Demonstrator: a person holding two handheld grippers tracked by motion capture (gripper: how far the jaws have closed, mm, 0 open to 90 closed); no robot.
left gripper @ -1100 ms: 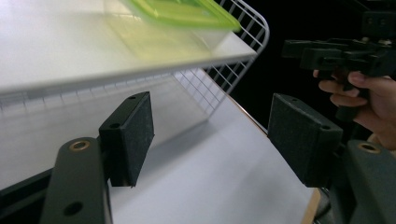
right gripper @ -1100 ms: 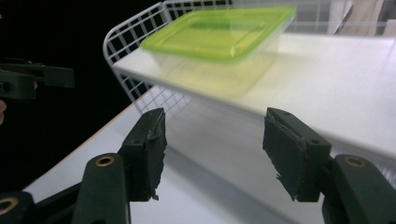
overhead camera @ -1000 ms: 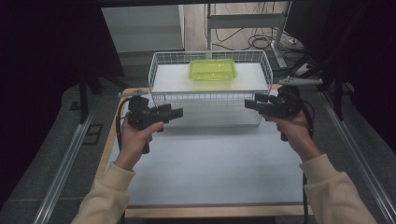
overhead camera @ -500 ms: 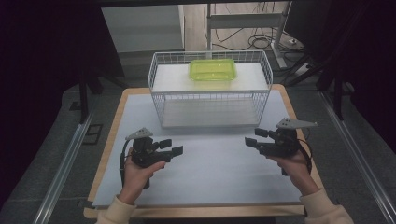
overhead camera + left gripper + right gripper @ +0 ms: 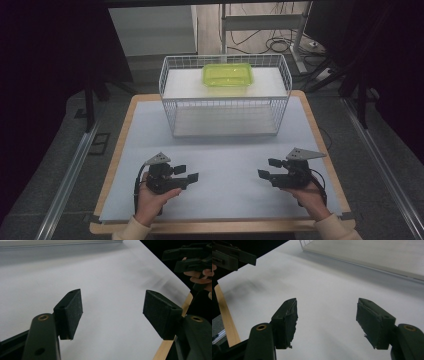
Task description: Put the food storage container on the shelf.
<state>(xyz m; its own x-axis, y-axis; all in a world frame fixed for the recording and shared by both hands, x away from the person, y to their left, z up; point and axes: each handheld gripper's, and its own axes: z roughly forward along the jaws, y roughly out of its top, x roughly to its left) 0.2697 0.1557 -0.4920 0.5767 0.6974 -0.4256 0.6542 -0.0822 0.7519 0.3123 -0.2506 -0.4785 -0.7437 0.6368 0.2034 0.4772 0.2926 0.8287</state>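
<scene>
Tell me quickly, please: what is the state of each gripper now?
Left gripper: open, holding nothing.
Right gripper: open, holding nothing; its jaws have just been opening.

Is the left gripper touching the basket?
Apart. In the high view the left gripper is near the table's front edge, with bare white mat between it and the basket.
</scene>
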